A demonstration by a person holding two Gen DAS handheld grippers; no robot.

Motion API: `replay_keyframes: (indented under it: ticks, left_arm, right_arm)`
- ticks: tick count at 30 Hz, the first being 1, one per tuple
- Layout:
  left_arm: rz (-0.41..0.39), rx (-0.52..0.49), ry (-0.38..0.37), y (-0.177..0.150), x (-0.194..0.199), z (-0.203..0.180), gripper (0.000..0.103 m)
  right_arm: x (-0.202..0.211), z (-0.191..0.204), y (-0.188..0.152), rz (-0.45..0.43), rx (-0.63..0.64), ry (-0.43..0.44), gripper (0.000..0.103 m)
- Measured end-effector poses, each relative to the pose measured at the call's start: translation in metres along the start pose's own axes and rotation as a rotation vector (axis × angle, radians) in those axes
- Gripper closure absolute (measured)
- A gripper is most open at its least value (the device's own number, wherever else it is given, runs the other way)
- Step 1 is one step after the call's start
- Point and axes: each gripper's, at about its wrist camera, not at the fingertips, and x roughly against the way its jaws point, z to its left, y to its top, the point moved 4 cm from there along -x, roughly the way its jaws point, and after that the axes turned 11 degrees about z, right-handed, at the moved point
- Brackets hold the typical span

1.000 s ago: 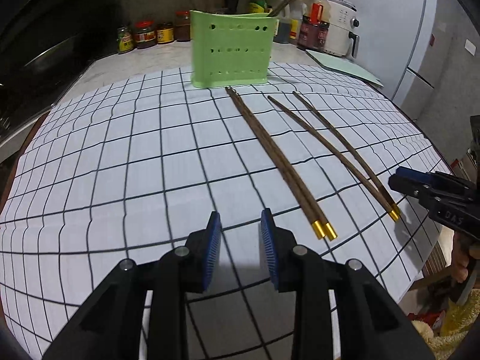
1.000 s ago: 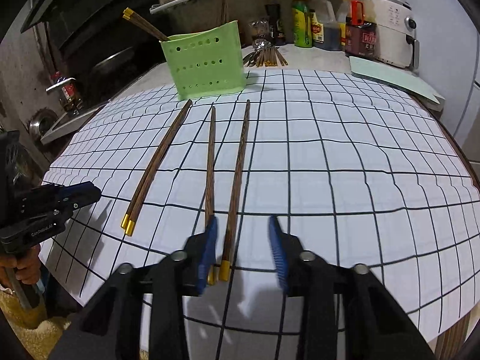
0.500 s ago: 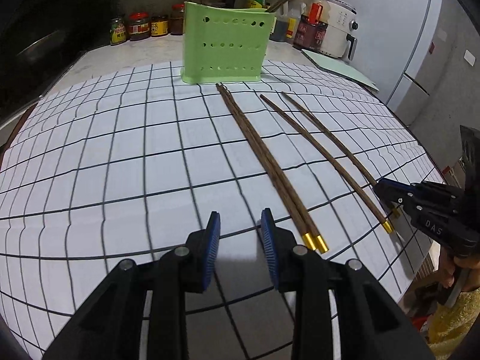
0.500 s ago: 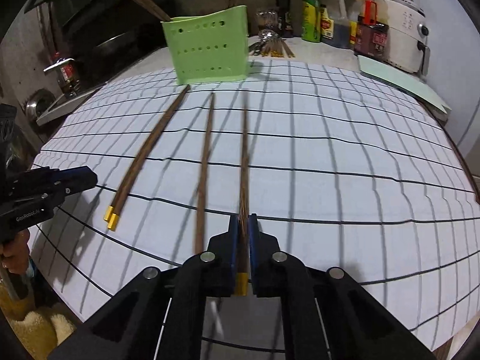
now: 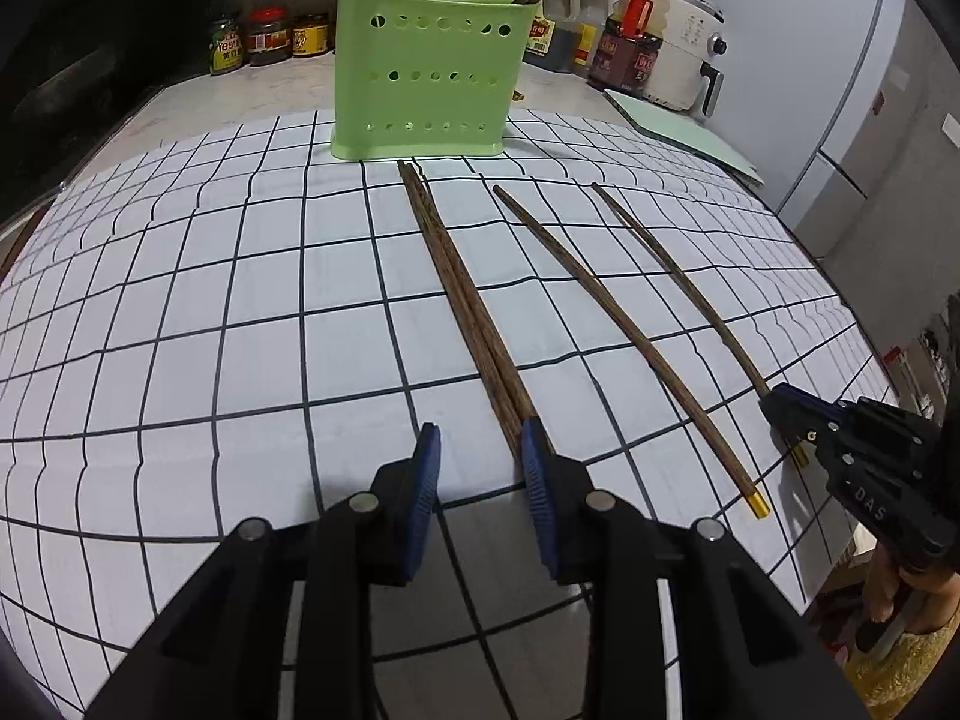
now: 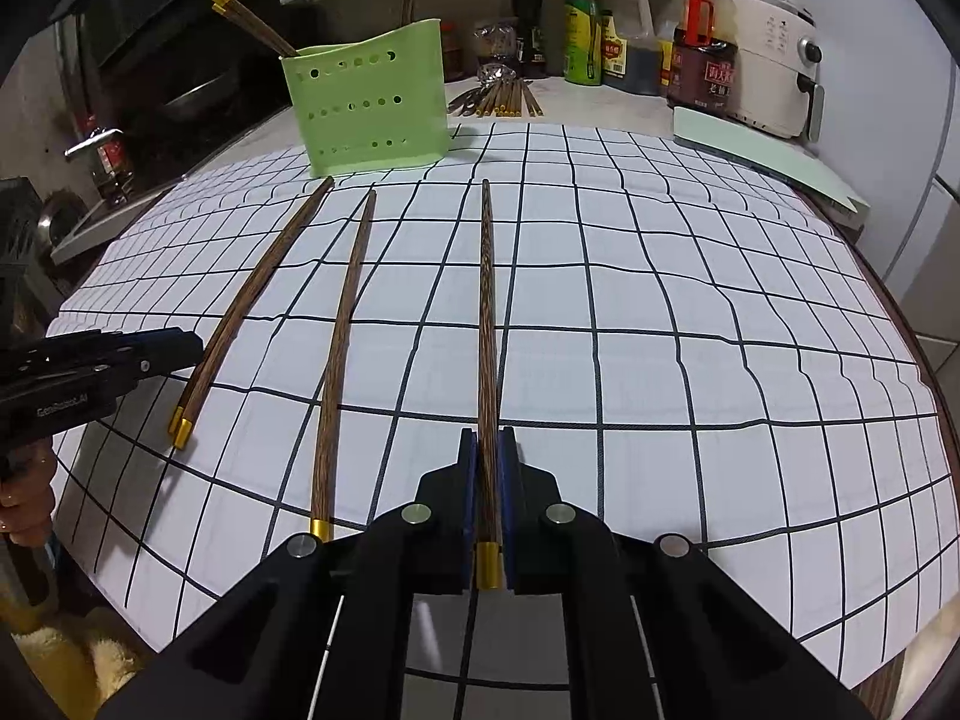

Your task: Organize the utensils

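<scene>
While the right tool [image 6: 487,468] clamps the far-right chopstick [image 6: 487,324] near its gold end, the left tool [image 5: 480,468] stands part open, empty, one pad [image 5: 536,480] beside a chopstick pair [image 5: 462,294] on the bench [image 5: 180,330].

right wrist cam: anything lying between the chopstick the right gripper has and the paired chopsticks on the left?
One loose chopstick, alone on the grid cloth, between the held chopstick in the right gripper and the pair. The right wrist view shows it plainly.
</scene>
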Motion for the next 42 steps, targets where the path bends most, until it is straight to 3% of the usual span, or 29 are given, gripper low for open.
replay_keyframes:
  ticks: [5, 10, 15, 17, 20, 24, 26, 28, 30, 36, 42]
  left_arm:
    - [0.007, -0.047, 0.028, 0.003, -0.003, -0.009, 0.075]
    - [0.020, -0.097, 0.109, 0.004, -0.007, -0.017, 0.075]
    - [0.021, -0.098, 0.166, 0.000, -0.003, 0.001, 0.076]
    - [0.017, -0.095, 0.176, -0.003, 0.001, 0.011, 0.085]
    - [0.014, -0.076, 0.205, -0.006, 0.006, 0.033, 0.091]
    - [-0.005, -0.070, 0.139, -0.014, 0.014, 0.050, 0.091]
    - [-0.020, -0.091, 0.125, -0.021, 0.017, 0.050, 0.086]
    - [-0.034, -0.135, 0.124, -0.030, 0.019, 0.048, 0.076]
    - [-0.048, -0.148, 0.126, -0.037, 0.022, 0.047, 0.072]
    - [-0.074, -0.098, 0.108, -0.043, 0.024, 0.051, 0.072]
    - [-0.085, -0.111, 0.137, -0.041, 0.021, 0.047, 0.073]
  right_arm:
    - [-0.001, 0.003, 0.001, -0.003, 0.008, -0.011, 0.094]
    - [-0.001, 0.004, 0.002, -0.004, 0.012, -0.015, 0.093]
    - [0.000, 0.001, 0.001, -0.005, 0.011, -0.023, 0.093]
    - [0.000, -0.002, 0.000, -0.010, 0.003, -0.021, 0.093]
    - [0.000, -0.005, 0.000, -0.016, -0.010, -0.024, 0.093]
    - [0.000, -0.004, -0.001, -0.020, -0.012, -0.020, 0.089]
    - [0.002, -0.004, -0.003, -0.019, -0.016, 0.011, 0.072]
    - [0.003, -0.002, -0.006, -0.019, -0.005, -0.002, 0.066]
    - [0.004, -0.001, -0.009, -0.020, 0.007, -0.015, 0.066]
    - [0.009, -0.002, -0.017, -0.035, -0.002, 0.005, 0.067]
    - [0.011, 0.003, -0.021, -0.046, 0.032, -0.005, 0.066]
